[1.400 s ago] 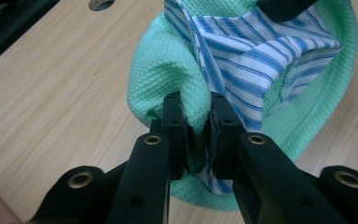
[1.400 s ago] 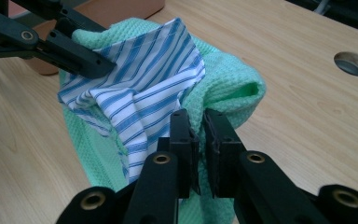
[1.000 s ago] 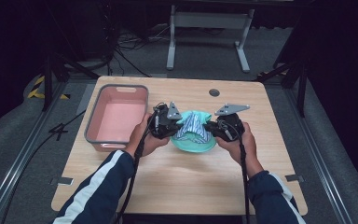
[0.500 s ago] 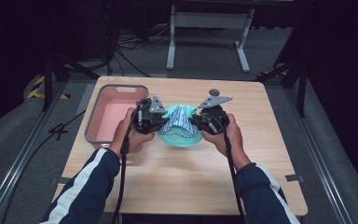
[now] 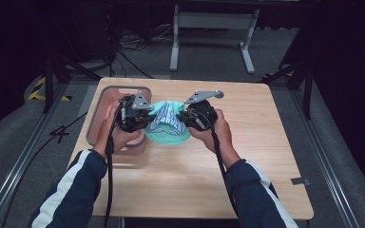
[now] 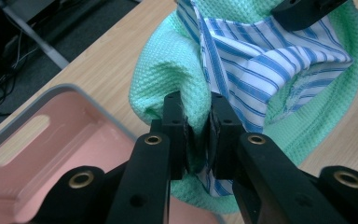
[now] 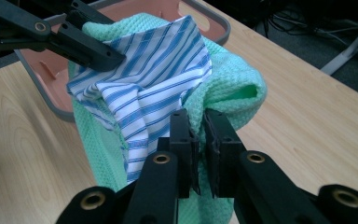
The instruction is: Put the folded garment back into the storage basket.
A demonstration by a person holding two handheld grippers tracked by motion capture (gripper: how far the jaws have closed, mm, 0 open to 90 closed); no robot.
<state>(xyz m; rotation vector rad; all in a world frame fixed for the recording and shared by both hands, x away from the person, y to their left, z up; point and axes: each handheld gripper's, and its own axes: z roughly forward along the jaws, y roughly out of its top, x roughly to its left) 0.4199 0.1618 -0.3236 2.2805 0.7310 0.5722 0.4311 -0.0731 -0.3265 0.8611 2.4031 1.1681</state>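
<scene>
- Dark room all round, grey floor and cables beyond a pale wooden table (image 5: 247,161), seen from the high view.
- Nearest the camera, two forearms in navy sleeves with white stripes come up from the bottom edge.
- Left gripper (image 5: 145,118) and right gripper (image 5: 180,118) face each other across a bundle, held up off the tabletop at the inner edge of the pink tray (image 5: 95,121).
- Left gripper view brings the detail: jaws clamped tight on a fold of the green waffle cloth (image 6: 168,65), with the blue-striped white cloth (image 6: 270,60) pinched in beside it.
- That same view shows the tray's pink floor and handle slot right below the jaws.
- Right gripper view answers from the other side: jaws pressed together on the green cloth's edge, the striped cloth draped over the top.
- From there the left gripper's black jaws bite the far corner, tray behind them.
- Farthest back, a grey metal stand (image 5: 209,28) on the floor.
</scene>
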